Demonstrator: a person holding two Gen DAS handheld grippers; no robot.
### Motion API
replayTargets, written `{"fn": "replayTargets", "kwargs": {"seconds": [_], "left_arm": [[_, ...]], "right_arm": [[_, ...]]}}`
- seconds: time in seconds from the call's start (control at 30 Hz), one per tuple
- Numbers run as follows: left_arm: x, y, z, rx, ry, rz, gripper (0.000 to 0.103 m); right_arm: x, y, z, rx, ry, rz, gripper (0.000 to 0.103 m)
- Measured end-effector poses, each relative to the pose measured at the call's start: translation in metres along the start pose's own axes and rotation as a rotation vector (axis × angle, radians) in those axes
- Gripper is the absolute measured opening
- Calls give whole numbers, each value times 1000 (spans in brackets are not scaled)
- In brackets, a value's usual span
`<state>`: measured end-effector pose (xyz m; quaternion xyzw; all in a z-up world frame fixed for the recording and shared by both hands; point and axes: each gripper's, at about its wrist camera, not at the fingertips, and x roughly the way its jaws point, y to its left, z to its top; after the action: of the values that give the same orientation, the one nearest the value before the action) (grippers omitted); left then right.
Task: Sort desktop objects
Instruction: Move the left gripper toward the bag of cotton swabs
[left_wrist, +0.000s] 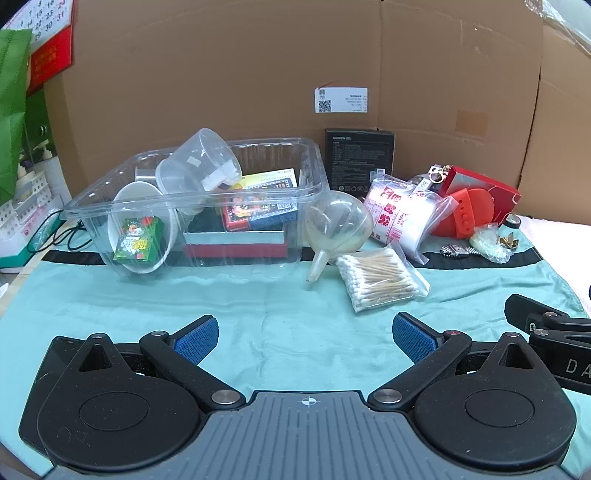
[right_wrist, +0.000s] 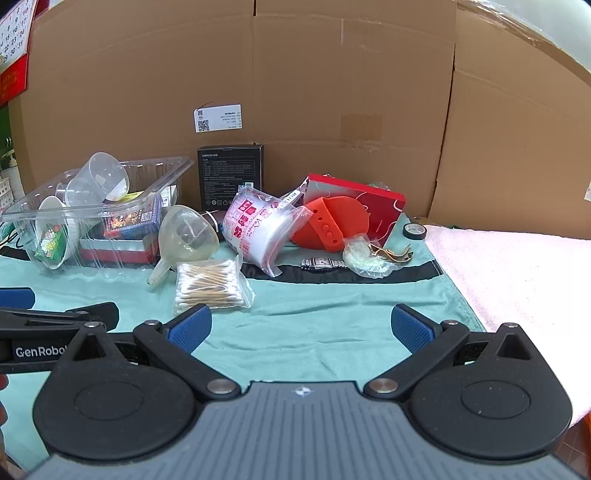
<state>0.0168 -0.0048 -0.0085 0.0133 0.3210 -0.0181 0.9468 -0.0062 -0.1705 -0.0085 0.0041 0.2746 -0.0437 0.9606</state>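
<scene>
The left gripper (left_wrist: 302, 338) has its blue pads spread wide, with nothing between them. The right gripper (right_wrist: 301, 328) is spread wide too, and it holds nothing. Both hang over a light green cloth (left_wrist: 258, 314).

Just past the jaws lies a clear bag of cotton swabs (left_wrist: 380, 282). The swabs have wooden sticks and white tips. In the right wrist view the bag (right_wrist: 210, 284) sits just ahead of the right gripper's left pad, off to the left side. In the left wrist view it sits ahead and to the right.

Touching the bag is a clear funnel (left_wrist: 338, 225). It lies on its side with its thin spout pointing down at the cloth.

To the left is a big clear plastic bin (left_wrist: 280, 147). Inside it are a see-through cup (left_wrist: 199, 162) tipped over, a white bowl (left_wrist: 162, 236) with a small green box (left_wrist: 138, 240) in it, and some flat boxes.

To the right of the funnel is a plastic pack with red print (right_wrist: 255, 225). Past it is a red rubber thing (right_wrist: 332, 223) leaning on a red box (right_wrist: 369, 206). Near those lie a silver watch (right_wrist: 321, 263), a small pale bag (right_wrist: 364, 258) and a little roll of black tape (right_wrist: 414, 230).

At the back a black box (right_wrist: 229, 175) stands upright against a brown cardboard wall (right_wrist: 332, 92).
</scene>
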Motion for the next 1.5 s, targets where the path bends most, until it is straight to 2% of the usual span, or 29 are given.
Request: {"fn": "replayTargets", "kwargs": {"seconds": [0.43,0.7,0.83,0.97,1.13,1.3,1.4,1.5], "left_arm": [[19,-5,3,12,24,-7,103],[50,0,3,-15,66,-4,103],[71,3,5,-27,91,-23,103],[92,0,12,-5,96,-9,103],[112,4,23,-42,94,-71,103],[133,-3,26,-39,127,-116,102],[145,-5,27,-43,156,-148,98],[154,-7,30,-44,159,-172,98]], "right_arm": [[20,-3,0,-2,33,0,103],[52,-5,-6,-13,90,23,103],[75,-3,-11,-22,123,71,103],[96,-4,-11,-20,137,115,103],[119,-3,-8,-63,148,154,103],[138,4,-5,-137,144,262,102],[149,13,-3,-201,143,284,100],[159,18,-1,-228,152,327,96]]}}
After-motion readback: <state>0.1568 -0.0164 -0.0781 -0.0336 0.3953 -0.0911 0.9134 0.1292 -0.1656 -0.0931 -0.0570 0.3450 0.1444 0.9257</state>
